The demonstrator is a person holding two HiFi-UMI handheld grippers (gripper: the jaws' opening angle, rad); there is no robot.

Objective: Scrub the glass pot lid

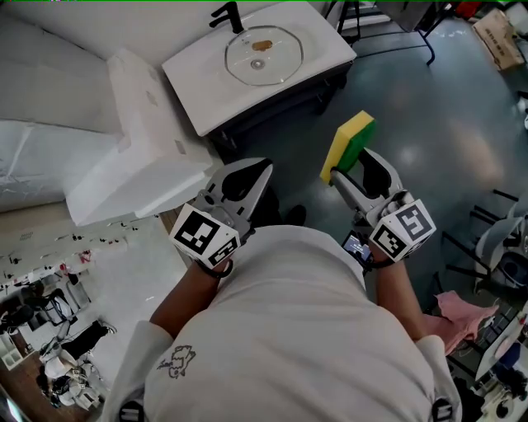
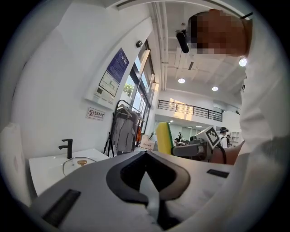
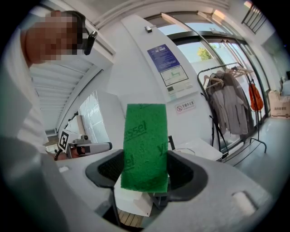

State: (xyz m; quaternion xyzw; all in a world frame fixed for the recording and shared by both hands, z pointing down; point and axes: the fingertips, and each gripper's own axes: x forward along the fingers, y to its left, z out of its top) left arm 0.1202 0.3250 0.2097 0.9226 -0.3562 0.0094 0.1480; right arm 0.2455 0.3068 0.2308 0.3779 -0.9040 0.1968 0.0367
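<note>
Head view: I am seeing both claws held out in front of the person's white shirt [image 1: 289, 330], over the grey floor [image 1: 429, 124]. The left claw [image 1: 264, 166] is showing its two jaws pressed together tip to tip with nothing between them; the left gripper view [image 2: 146, 154] is confirming this, as the dark cut-out is narrowing to a closed point. The right claw [image 1: 340, 175] is clamping a sponge [image 1: 348, 142], which is standing upright above the jaws, its yellow side turned toward the left claw and its green side away from it. In the right gripper view the green scouring face of the sponge [image 3: 145, 145] is filling the gap between the jaws of that claw [image 3: 145, 174] and rising well above them. From the left gripper view the sponge [image 2: 164, 138] is appearing edge-on, yellow with a green strip. The glass pot lid [image 1: 264, 53] is lying flat in the basin of a white sink [image 1: 198, 78], knob up, directly ahead of the two claws and well apart from both; neither claw is touching it. A black tap [image 1: 227, 15] is standing at the sink's far rim. The left gripper view is also picking up the lid [image 2: 77, 164] and the tap [image 2: 67, 147]. A clothes rack [image 2: 122, 129] is standing beyond the sink, and a pink cloth [image 1: 462, 317] is lying to the person's right.
</note>
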